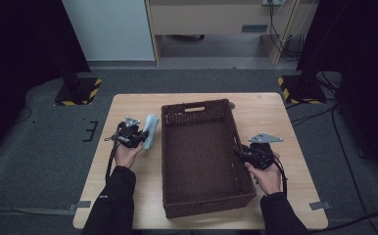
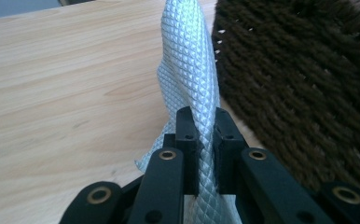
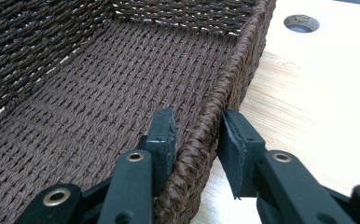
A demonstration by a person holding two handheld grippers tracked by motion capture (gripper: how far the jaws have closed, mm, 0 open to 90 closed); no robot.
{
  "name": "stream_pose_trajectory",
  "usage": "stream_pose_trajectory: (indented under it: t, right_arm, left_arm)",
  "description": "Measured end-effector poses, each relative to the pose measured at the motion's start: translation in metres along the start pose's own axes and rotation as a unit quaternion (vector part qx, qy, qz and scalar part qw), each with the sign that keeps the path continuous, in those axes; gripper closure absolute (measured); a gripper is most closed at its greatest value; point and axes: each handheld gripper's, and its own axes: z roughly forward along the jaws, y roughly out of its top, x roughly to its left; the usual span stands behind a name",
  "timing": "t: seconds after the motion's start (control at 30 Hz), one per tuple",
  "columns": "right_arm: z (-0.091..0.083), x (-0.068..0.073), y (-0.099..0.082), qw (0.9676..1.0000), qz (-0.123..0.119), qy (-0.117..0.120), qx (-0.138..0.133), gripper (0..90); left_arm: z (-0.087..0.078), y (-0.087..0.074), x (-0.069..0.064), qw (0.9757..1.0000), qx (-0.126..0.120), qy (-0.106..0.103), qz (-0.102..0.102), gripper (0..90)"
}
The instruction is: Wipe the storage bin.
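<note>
Left of the wicker basket (image 1: 200, 156), just beside its long left wall, the left claw (image 1: 139, 134) pinches a pale blue-grey quilted cloth (image 1: 151, 131). The left gripper view shows both pads pressed tight on a fold of the cloth (image 2: 191, 79), which stands up above the wooden tabletop (image 1: 128, 105); whether its lower edge rests on the wood cannot be told. Right claw (image 1: 239, 152) straddles the basket's right rim: one pad inside the wall, one outside (image 3: 236, 154), a gap visible on the outer side, so it brackets the rim rather than clamping it. Basket interior is bare.

Judgement: pickup of the cloth is done; steadying of the basket is nearly set. Left to do: carry the cloth over the left wall, lower it onto the basket floor, release. Roughly the first third complete.
</note>
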Motion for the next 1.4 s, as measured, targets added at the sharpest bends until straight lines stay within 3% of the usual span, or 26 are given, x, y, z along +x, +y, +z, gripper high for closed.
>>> stream_pose_trajectory:
  t: [0.13, 0.23, 0.27, 0.33, 0.37, 0.5, 0.6, 0.73, 0.87, 1.0, 1.03, 1.23, 1.4]
  right_arm:
    - [0.0, 0.0, 0.0, 1.0, 0.0, 0.002, -0.001, 66.4]
    - [0.0, 0.0, 0.0, 1.0, -0.001, 0.002, -0.001, 66.3]
    - [0.0, 0.0, 0.0, 1.0, -0.001, 0.002, -0.001, 66.3]
    - [0.0, 0.0, 0.0, 1.0, -0.001, 0.002, 0.0, 66.3]
    - [0.0, -0.001, 0.0, 1.0, -0.002, 0.002, -0.001, 66.3]
    - [0.0, -0.001, 0.0, 1.0, -0.001, 0.003, -0.003, 66.1]
    - [0.0, -0.001, 0.0, 1.0, -0.002, 0.004, -0.004, 66.0]
    - [0.0, -0.001, 0.0, 1.0, -0.003, 0.004, -0.004, 66.0]
    - [0.0, -0.001, 0.0, 1.0, -0.002, 0.004, -0.004, 66.0]
    - [0.0, -0.001, -0.001, 1.0, -0.001, 0.004, -0.004, 66.0]
    - [0.0, -0.001, -0.001, 1.0, -0.001, 0.004, -0.004, 66.0]
    - [0.0, -0.001, 0.0, 1.0, -0.001, 0.004, -0.003, 65.9]
    - [0.0, -0.001, 0.0, 1.0, 0.001, 0.003, -0.004, 65.9]
  left_arm:
    - [0.022, 0.002, -0.01, 0.9994, 0.026, -0.001, 0.02, 82.7]
    - [0.031, -0.001, -0.012, 0.9991, 0.04, -0.001, 0.018, 82.8]
    - [0.039, -0.005, -0.013, 0.9983, 0.054, -0.001, 0.02, 82.9]
    - [0.042, -0.007, -0.014, 0.9981, 0.058, -0.002, 0.021, 82.9]
    - [0.044, -0.008, -0.013, 0.9983, 0.057, -0.011, 0.012, 83.0]
    - [0.039, -0.005, -0.011, 0.9989, 0.042, -0.018, 0.006, 83.2]
    - [0.026, 0.002, -0.009, 0.9994, 0.012, -0.031, 0.009, 83.2]
    - [0.006, 0.019, -0.012, 0.9982, -0.03, -0.041, 0.032, 83.2]
    - [-0.002, 0.028, -0.014, 0.9973, -0.046, -0.044, 0.038, 83.1]
    - [0.002, 0.025, -0.013, 0.9978, -0.031, -0.043, 0.038, 83.2]
    - [0.011, 0.017, -0.013, 0.9983, -0.012, -0.044, 0.037, 83.2]
    - [0.036, -0.009, -0.016, 0.9973, 0.036, -0.053, 0.034, 83.1]
    - [0.03, -0.006, -0.014, 0.9977, 0.026, -0.054, 0.031, 83.2]
